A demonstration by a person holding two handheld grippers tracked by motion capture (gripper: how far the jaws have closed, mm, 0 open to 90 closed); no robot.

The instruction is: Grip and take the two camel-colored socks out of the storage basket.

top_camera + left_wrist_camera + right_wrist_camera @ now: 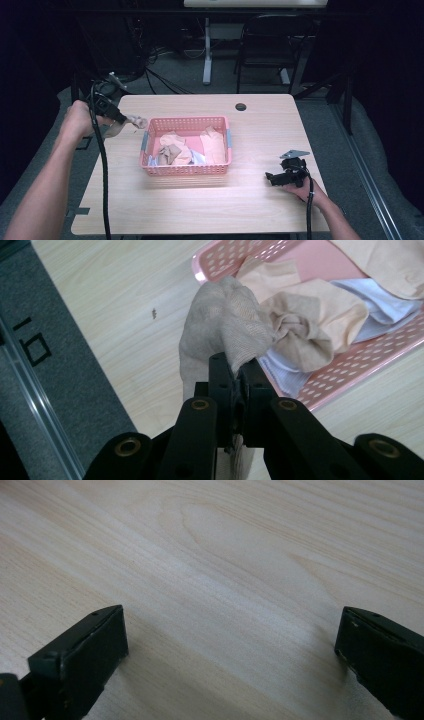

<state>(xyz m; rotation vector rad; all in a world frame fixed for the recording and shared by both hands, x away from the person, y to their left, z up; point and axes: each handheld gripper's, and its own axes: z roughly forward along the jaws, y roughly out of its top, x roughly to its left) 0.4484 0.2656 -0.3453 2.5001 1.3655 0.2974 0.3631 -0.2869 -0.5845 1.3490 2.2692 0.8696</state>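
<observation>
Tightly pinched between the left gripper's (pixel 239 371) fingers (pixel 220 375) is a beige sock (pixel 222 322), its bunched fabric bulging above the tips in the left gripper view while a strip of it hangs below between the black arms. In the high view the left gripper (pixel 131 120) is held above the counter's (pixel 260 125) left part, just beside the left end of the pink basket (pixel 186 171), and the sock (pixel 136 121) sits at its tip, clear of the basket rim. The person's left hand (pixel 80 120) grips the tool from the left edge of the counter, with a black cable (pixel 104 170) trailing down toward the near edge.

Inside the basket (pixel 350 375) lies a heap of more clothes: a peach-coloured crumpled piece (pixel 305 325) in the middle, a white piece (pixel 285 372) under it against the near wall, and another peach piece (pixel 385 265) toward the far end. Part of the basket's pink floor shows between them.

Over on the right, the right gripper's (pixel 230 645) fingers (pixel 90 650) stand wide apart with nothing but bare wood grain between them. The high view places the right gripper (pixel 271 177) low at the counter's near right part, well apart from the basket, pointing toward it, with the person's right hand (pixel 300 189) behind it and a grey three-cornered plate (pixel 294 154) on top.

A small dark round hole (pixel 241 106) sits near the counter's far edge. Beyond the counter, a dark chair (pixel 270 45) and a white table leg (pixel 207 50) stand on the grey floor.
</observation>
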